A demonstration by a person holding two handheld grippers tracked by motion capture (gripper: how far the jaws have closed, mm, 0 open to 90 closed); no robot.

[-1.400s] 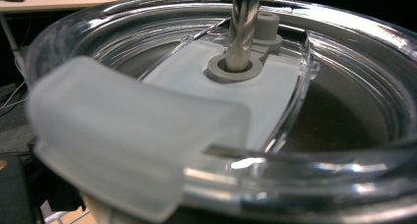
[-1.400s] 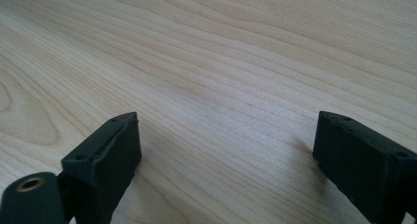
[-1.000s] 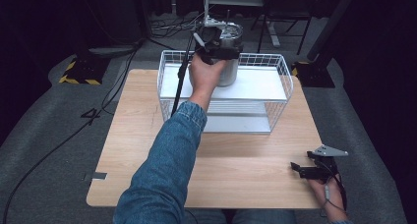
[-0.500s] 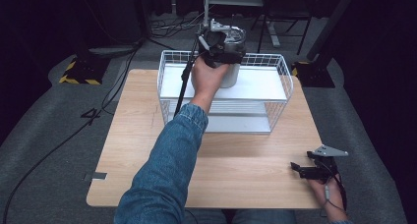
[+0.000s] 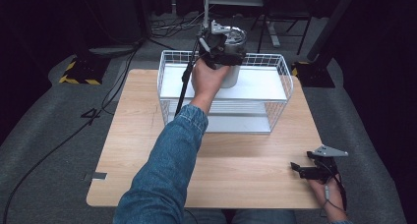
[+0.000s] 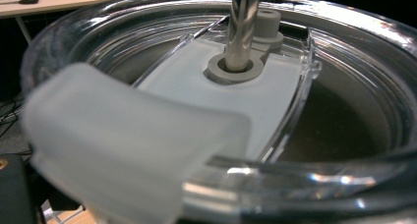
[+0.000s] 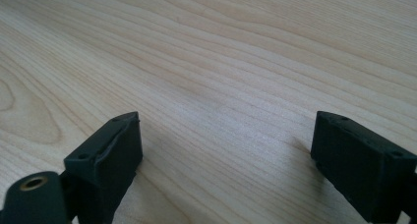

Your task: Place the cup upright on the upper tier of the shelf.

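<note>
One steel tumbler [image 5: 230, 62] stands on the wire rack's [image 5: 275, 94] top shelf, clenched by the left gripper [image 5: 216, 49], while the right gripper [image 5: 307, 171] rests released on the surface [image 5: 137, 150] nearer the person.

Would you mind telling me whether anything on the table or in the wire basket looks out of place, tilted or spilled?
Nothing stands out. The metal tumbler stands upright at the back of the wire basket, its clear lid seated with a straw through it. No spill shows on the wooden table.
</note>
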